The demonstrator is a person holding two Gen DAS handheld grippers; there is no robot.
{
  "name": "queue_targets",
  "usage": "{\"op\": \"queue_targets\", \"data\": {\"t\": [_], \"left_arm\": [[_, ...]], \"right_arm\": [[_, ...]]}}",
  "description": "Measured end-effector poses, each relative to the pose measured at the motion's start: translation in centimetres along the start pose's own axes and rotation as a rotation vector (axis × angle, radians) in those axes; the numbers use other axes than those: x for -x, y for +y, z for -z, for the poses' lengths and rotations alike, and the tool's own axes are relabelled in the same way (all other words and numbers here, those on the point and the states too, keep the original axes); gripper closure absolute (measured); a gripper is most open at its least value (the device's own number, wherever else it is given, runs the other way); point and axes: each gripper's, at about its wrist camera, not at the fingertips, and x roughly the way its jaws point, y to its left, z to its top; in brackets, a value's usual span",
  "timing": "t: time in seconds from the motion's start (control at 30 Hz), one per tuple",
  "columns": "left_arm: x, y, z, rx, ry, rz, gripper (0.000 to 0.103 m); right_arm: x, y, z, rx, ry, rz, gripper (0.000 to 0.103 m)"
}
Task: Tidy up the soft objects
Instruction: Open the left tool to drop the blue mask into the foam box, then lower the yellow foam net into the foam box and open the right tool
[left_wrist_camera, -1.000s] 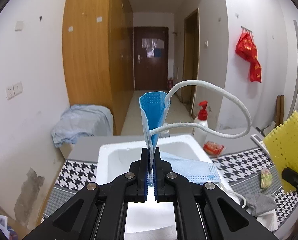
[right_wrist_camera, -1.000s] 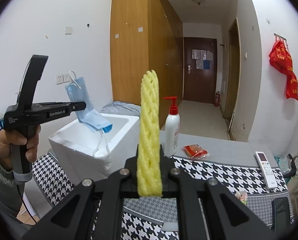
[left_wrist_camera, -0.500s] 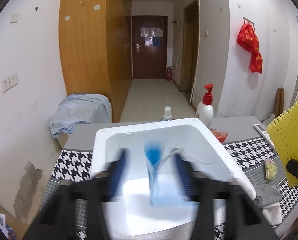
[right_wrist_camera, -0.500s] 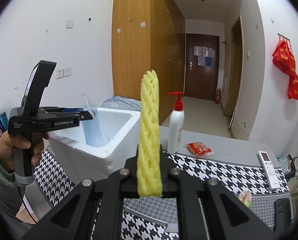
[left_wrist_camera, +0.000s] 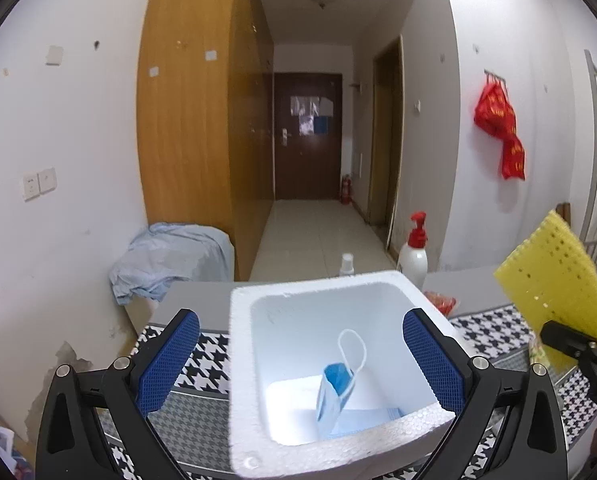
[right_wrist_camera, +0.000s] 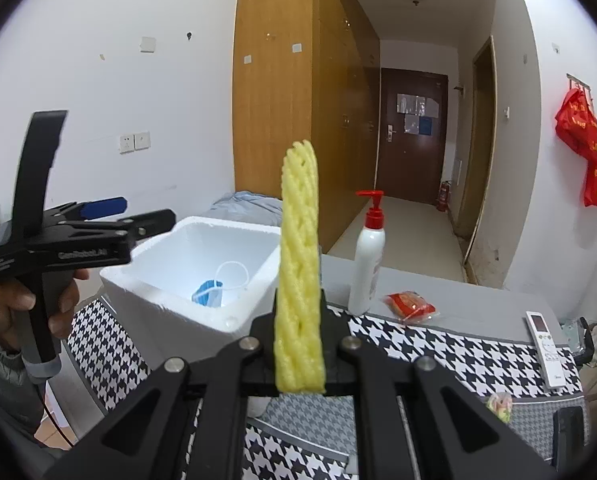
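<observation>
Counts: one white foam box (left_wrist_camera: 338,368), one blue face mask (left_wrist_camera: 336,394) visible on end inside it with more pale blue fabric under it — I could not tell if that was a second mask; one yellow foam net (right_wrist_camera: 300,264), one pump bottle (right_wrist_camera: 367,266) with a red top, one red packet (right_wrist_camera: 410,306), one remote (right_wrist_camera: 546,348), all on or beside the houndstooth cloth (right_wrist_camera: 450,352). The left gripper (left_wrist_camera: 298,364) had just been opening; its jaws stood fully spread over the box with nothing between the blue pads (left_wrist_camera: 166,360), and the mask lay loose in the box, ear loop sticking up, touching neither finger. The right gripper (right_wrist_camera: 300,356) had its jaws pressed together, pinching the yellow net, which stood upright above the table to the right of the box. The left wrist view looked straight down into the box and showed the mask's standing fold plus a small spray bottle (left_wrist_camera: 346,266) behind the box rim; the net was only a yellow slab at its right edge. The right wrist view alone showed the person's left hand (right_wrist_camera: 30,304) on the handle, the remote, and a small wrapped item (right_wrist_camera: 498,404) near the cloth's front edge.
</observation>
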Motion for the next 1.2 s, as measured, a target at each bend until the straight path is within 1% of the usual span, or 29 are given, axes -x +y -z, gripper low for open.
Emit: {"op": "queue_targets", "data": {"t": [0.13,0.23,0.3,0.4,0.63,0.77,0.9,1.07,1.2], "left_arm": [[1.1,1.0,-0.1,0.007,-0.029,-0.019,0.001],[1.4,1.2,0.0,-0.003,-0.041,-0.052,0.001],[1.6,1.8,0.3,0.003,-0.042,-0.076,0.001],[1.9,2.5,0.8,0.008,-0.044,-0.085,0.001],[3.1,3.4,1.3,0.008,-0.062,-0.084,0.001],[3.4,3.7,1.6,0.003,-0.067,-0.109,0.001],[3.6,4.2,2.0,0.006,-0.067,-0.118,0.001],[3.8,4.8,2.7,0.026,-0.048,-0.097,0.001],[4.2,4.9,3.0,0.021,-0.055,-0.096,0.001]], "right_arm": [[-0.3,0.6,-0.4,0.007,0.001,-0.005,0.089],[-0.6,1.2,-0.8,0.016,0.000,-0.010,0.089],[-0.7,1.6,-1.1,0.024,-0.006,-0.014,0.089],[-0.9,1.9,-1.3,0.030,-0.005,-0.024,0.089],[-2.2,3.1,-2.3,0.052,0.031,-0.052,0.089],[-3.1,3.9,-2.7,0.067,0.047,-0.070,0.089],[-3.8,4.5,-2.8,0.078,0.063,-0.082,0.089],[-4.5,5.0,-3.0,0.085,0.082,-0.097,0.089],[-5.1,5.2,-3.3,0.086,0.101,-0.114,0.089]]}}
